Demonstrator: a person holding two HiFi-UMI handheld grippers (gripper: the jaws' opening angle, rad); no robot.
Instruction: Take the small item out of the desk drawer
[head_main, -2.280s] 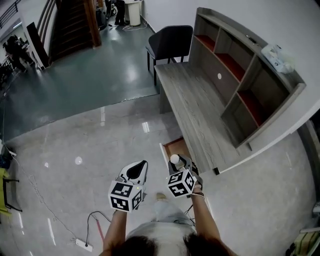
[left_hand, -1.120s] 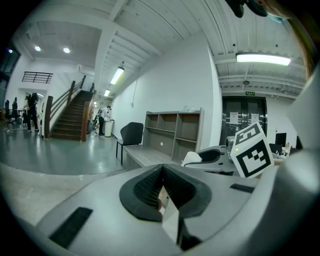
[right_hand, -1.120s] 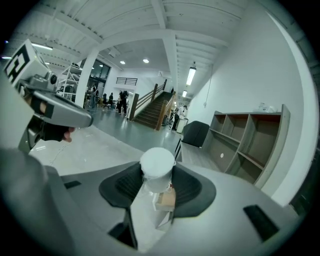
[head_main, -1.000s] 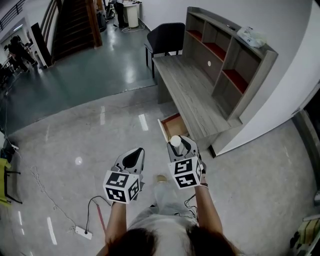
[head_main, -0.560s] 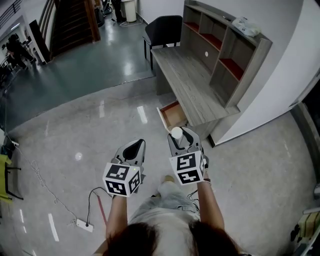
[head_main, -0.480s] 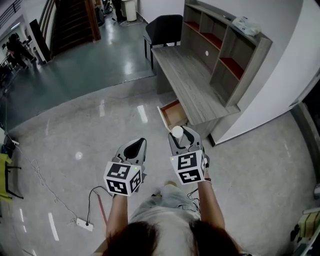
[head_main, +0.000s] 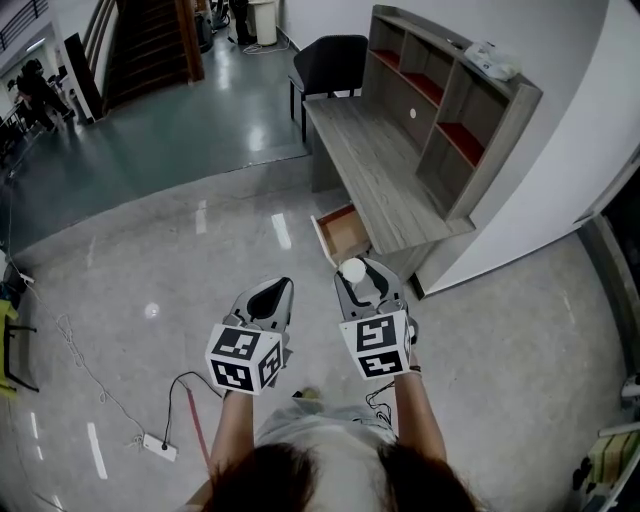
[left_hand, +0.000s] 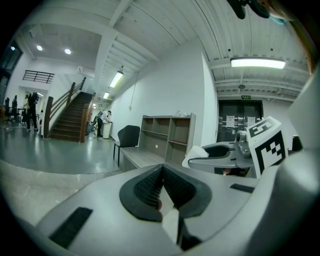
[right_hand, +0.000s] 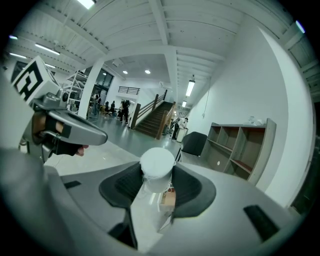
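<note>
My right gripper (head_main: 358, 280) (right_hand: 157, 181) is shut on a small white bottle (head_main: 352, 270) (right_hand: 157, 169), whose round cap stands above the dark pads. It hangs over the floor, a step back from the grey wooden desk (head_main: 372, 180). The desk's drawer (head_main: 341, 234) stands pulled out below the desk's near end, its brown inside showing. My left gripper (head_main: 270, 297) (left_hand: 161, 186) is shut with nothing between its pads, level with the right one and to its left.
A hutch with red-backed shelves (head_main: 450, 110) sits on the desk; a white bundle (head_main: 494, 60) lies on top. A dark chair (head_main: 328, 62) stands at the desk's far end. A power strip and cable (head_main: 157, 446) lie on the glossy floor at left. Stairs (head_main: 145, 45) rise beyond.
I have backed away from the desk with the bottle held in the right gripper; the open drawer now lies farther ahead. Both grippers keep their hold and spacing.
</note>
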